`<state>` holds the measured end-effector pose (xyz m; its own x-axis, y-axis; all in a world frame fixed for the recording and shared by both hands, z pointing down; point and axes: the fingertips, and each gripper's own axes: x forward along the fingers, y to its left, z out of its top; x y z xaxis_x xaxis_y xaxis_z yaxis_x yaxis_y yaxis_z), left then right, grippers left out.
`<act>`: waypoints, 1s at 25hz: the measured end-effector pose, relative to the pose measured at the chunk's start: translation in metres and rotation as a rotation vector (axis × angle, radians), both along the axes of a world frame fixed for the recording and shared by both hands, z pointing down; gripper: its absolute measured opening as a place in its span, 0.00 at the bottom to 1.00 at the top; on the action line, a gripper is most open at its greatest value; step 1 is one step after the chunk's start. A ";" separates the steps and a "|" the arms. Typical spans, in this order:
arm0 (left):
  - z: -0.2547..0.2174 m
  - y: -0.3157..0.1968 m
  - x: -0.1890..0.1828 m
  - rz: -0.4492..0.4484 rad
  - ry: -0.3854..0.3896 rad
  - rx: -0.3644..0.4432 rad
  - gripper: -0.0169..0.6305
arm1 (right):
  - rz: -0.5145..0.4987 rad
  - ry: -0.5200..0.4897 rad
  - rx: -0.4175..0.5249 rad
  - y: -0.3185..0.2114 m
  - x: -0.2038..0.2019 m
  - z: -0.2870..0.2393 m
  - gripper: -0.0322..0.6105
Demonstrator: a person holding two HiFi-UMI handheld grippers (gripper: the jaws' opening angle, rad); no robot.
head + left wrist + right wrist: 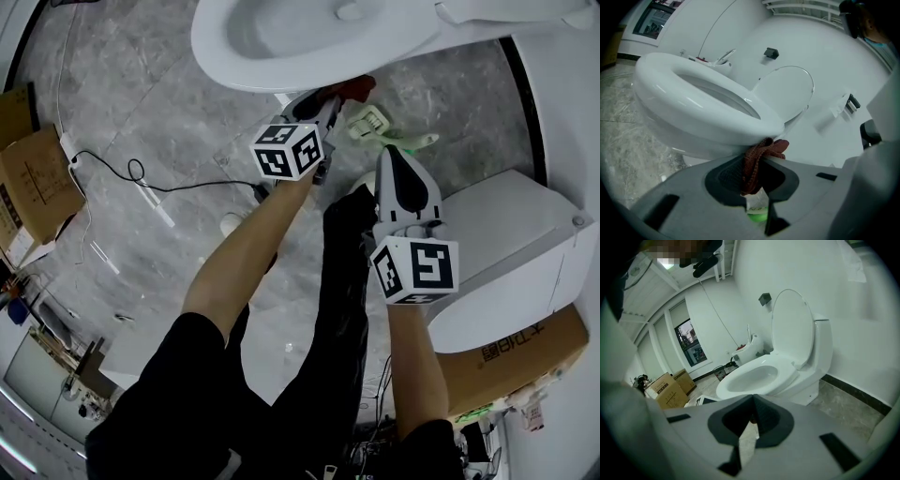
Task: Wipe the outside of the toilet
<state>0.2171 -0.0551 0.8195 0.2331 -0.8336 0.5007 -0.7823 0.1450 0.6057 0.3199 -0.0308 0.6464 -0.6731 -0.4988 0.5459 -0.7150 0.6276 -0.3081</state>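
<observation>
Tightly, jaws of the left gripper (757,174) pinch red cloth (758,157) against toilet (693,119).

Bright, even indoor light; shadows faint. Soft glare streaks on toilet seat (670,96). Window (691,348) daylit. Gripper views: strong fisheye bend, dark vignetted corners, near foreground blurred.

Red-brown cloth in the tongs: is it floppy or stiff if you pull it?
Probably floppy: the red-brown crumpled cloth bunches in folds where the left tongs pinch it. Likely light and soft, since it squashes against the white toilet bowl.
</observation>
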 end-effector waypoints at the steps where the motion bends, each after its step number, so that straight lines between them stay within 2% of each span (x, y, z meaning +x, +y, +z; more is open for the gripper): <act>1: 0.000 0.005 -0.006 -0.004 -0.001 -0.004 0.12 | -0.005 0.001 -0.001 0.003 -0.004 0.000 0.05; 18: 0.009 0.076 -0.110 -0.076 -0.053 -0.054 0.12 | -0.061 0.010 -0.028 0.042 -0.072 0.008 0.05; 25: 0.005 0.090 -0.149 -0.076 -0.082 -0.058 0.12 | -0.058 0.033 -0.050 0.060 -0.076 0.017 0.05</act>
